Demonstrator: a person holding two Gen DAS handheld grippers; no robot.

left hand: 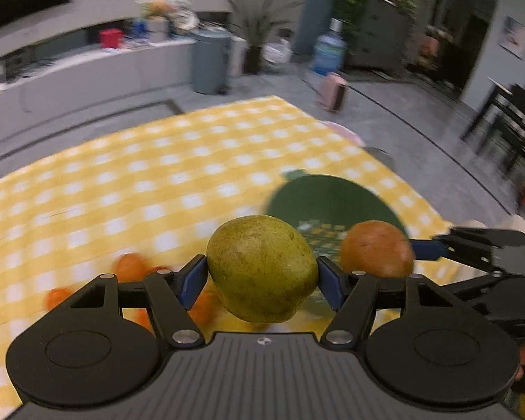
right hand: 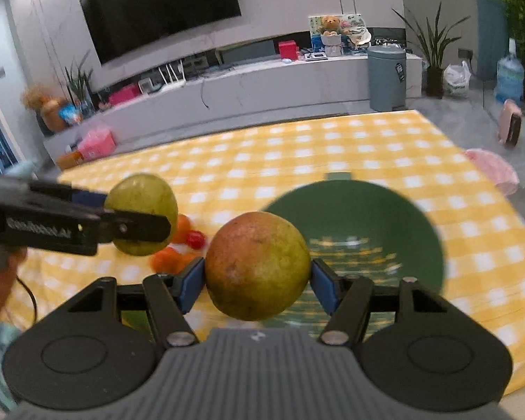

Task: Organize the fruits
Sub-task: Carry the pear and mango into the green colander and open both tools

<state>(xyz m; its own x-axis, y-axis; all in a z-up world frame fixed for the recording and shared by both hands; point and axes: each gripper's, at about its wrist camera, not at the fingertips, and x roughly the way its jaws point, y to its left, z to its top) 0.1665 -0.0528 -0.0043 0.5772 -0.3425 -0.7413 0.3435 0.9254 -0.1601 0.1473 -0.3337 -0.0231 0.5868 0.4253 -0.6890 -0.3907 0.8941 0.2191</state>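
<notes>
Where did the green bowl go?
The green bowl sits on the yellow checked cloth, right of the small orange fruits. In the right wrist view it lies just beyond the reddish pear held in the right gripper.

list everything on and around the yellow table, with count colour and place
pear: one, green, held in left jaws
pear: one, red-green, held in right jaws
bowl: one, green, on the cloth, nothing in it
small fruits: several, orange, one red, loose on the cloth
tablecloth: one, yellow check
bin: one, grey, on the floor
water bottle: one, blue, on the floor
left gripper, right gripper: black, blue pads
</notes>
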